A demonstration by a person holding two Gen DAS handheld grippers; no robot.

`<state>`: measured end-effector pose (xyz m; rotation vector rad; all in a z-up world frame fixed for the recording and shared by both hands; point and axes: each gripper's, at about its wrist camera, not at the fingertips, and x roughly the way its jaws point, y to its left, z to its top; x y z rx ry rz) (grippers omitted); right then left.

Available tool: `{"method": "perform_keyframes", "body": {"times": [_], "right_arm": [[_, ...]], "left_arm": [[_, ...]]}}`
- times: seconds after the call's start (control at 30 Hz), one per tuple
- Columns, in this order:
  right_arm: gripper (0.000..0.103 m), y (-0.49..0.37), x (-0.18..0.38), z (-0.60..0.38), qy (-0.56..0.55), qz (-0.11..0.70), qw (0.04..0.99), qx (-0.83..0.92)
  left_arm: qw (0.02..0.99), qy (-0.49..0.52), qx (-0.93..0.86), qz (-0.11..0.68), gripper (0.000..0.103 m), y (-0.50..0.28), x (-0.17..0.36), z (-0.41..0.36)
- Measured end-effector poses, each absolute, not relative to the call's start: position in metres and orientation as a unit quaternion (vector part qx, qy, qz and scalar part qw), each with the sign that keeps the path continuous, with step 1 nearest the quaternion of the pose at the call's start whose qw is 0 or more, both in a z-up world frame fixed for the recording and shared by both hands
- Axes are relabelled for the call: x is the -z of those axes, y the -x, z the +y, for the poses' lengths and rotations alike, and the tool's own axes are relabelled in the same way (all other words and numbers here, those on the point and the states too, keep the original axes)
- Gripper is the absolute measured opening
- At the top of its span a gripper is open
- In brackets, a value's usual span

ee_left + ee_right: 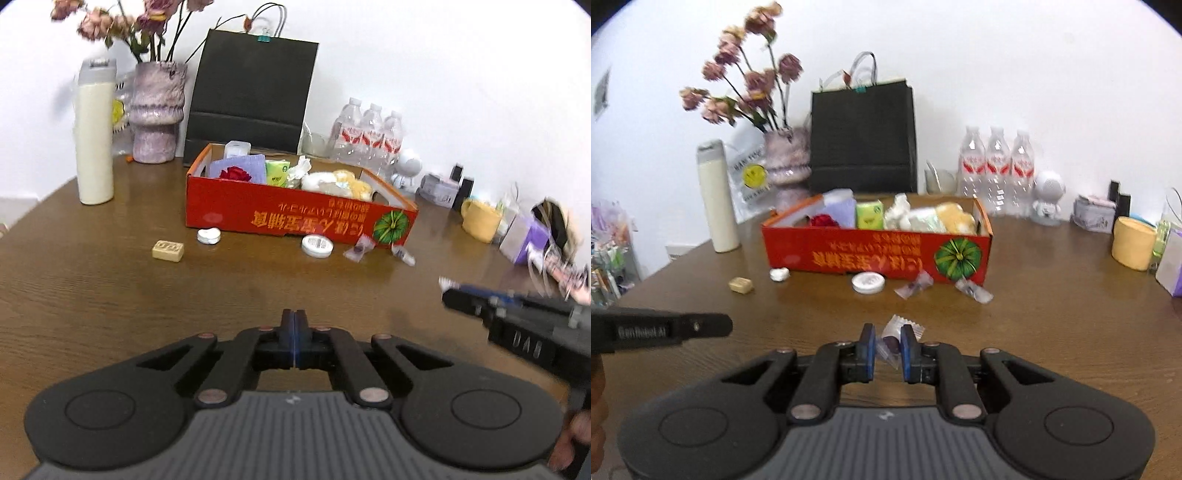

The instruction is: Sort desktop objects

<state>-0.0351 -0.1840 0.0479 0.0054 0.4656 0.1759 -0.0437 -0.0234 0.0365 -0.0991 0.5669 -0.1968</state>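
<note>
Two grippers over the table (1052,332): left gripper (294,316) clenched empty, right gripper (887,338) grasping a wrapped candy (891,341). Judged mid-carry toward the red box (875,251) (already part filled). Next: lift over its front wall, then release.

Home desk corner: wooden surface (1052,314) against white wall, dried flowers in vase (786,158), water bottles (997,166), mug (1134,247).
</note>
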Motion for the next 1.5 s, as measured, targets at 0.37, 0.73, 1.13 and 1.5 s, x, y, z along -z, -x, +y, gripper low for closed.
{"method": "perform_keyframes", "body": {"times": [0.37, 0.73, 1.13, 1.5], "right_arm": [[0.013, 0.037, -0.040, -0.190, -0.025, 0.239, 0.965, -0.110], [0.013, 0.022, -0.037, -0.204, -0.042, 0.244, 0.965, -0.086], [0.013, 0.019, -0.044, -0.192, -0.031, 0.199, 0.972, -0.121], [0.013, -0.104, -0.119, -0.203, -0.060, 0.157, 0.972, -0.162]], "left_arm": [[0.955, 0.036, 0.039, 0.291, 0.055, -0.073, -0.035, 0.043], [0.946, 0.012, 0.034, 0.322, 0.030, -0.105, -0.009, 0.056], [0.962, 0.057, 0.062, 0.261, 0.030, 0.015, -0.038, -0.010], [0.970, 0.019, 0.135, 0.200, 0.031, -0.150, -0.123, -0.040]]}}
